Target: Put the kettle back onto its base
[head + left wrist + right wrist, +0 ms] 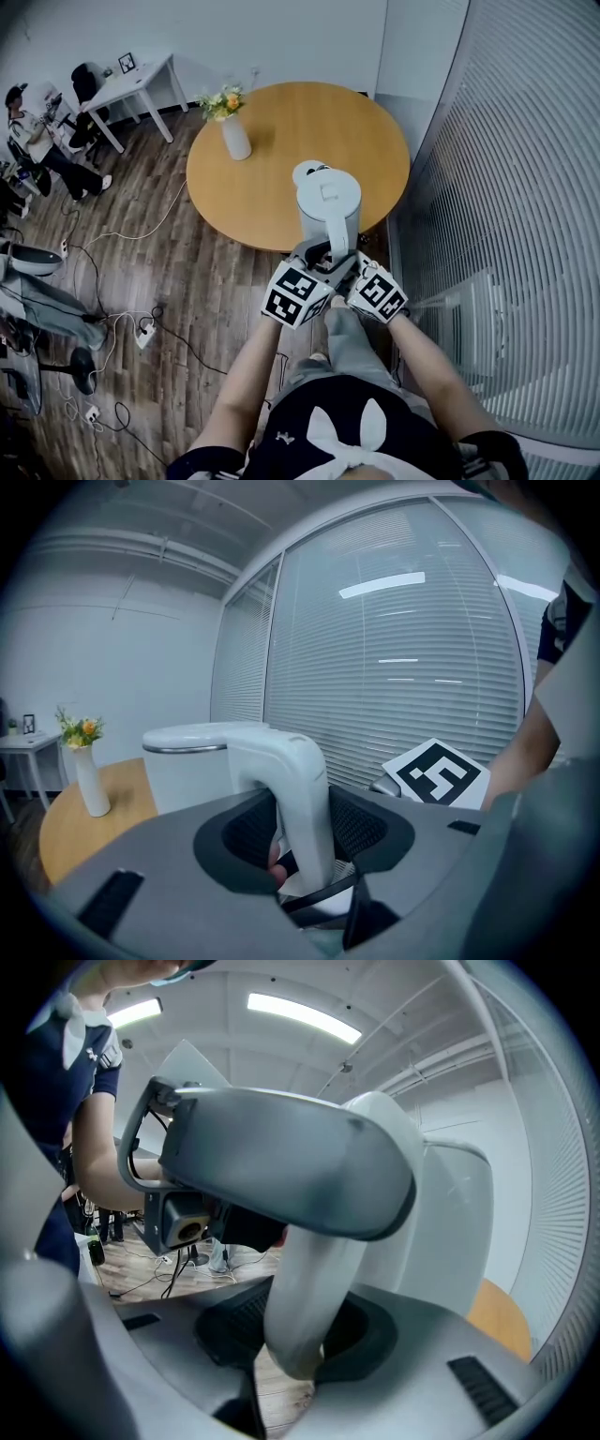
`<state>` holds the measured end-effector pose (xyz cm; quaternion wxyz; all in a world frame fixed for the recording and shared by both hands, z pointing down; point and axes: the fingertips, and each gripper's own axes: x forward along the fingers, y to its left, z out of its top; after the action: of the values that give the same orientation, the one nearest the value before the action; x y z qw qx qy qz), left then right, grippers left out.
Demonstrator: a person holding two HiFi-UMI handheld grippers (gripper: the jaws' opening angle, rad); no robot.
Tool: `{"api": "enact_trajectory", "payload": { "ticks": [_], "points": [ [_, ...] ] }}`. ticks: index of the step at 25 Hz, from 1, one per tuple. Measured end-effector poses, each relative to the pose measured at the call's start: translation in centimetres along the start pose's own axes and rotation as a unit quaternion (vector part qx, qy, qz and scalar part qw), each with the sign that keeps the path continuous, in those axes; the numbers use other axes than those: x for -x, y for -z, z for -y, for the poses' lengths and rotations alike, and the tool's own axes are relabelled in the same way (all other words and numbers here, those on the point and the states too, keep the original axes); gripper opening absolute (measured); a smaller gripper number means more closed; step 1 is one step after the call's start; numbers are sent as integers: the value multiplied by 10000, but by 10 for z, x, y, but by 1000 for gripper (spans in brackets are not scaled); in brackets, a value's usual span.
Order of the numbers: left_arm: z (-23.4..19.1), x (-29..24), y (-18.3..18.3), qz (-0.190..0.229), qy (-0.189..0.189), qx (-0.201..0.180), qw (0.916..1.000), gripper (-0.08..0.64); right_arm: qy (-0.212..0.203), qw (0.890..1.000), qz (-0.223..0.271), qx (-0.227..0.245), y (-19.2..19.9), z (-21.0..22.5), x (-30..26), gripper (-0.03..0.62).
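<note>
A white electric kettle (329,204) hangs over the near edge of the round wooden table (281,187). Both grippers hold its curved handle (302,794). My left gripper (317,253) is shut on the handle, whose pads (246,829) press it from both sides. My right gripper (347,264) is shut on the lower handle (305,1312), just under the left one. A round white disc with a dark centre (307,172), apparently the base, lies on the table and shows partly behind the kettle. The kettle's body (455,1232) fills the right gripper view.
A white vase with flowers (233,134) stands on the table's far left side. Window blinds (506,187) run along the right. Cables and power strips (142,333) lie on the wood floor at left. A white desk (141,84) and a seated person (37,141) are at far left.
</note>
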<state>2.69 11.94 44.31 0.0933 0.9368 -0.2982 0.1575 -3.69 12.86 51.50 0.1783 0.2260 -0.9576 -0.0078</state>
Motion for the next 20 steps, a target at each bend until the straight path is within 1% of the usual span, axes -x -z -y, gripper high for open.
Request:
{"api": "enact_trajectory", "payload": {
  "ticks": [7,15,20],
  "points": [
    [-38,-24,-11,-45,-159,141,9998,190,-229,9997,54,12,-1,38,-20,120],
    [-93,-53,-9,-63,-322,356,9988,189,-464,9989,-27,92,9,82,-56,120],
    [-124,-70,-22,-31,-397,347,9986,187,-531,9985,42,143,3,115,-73,120]
  ]
}}
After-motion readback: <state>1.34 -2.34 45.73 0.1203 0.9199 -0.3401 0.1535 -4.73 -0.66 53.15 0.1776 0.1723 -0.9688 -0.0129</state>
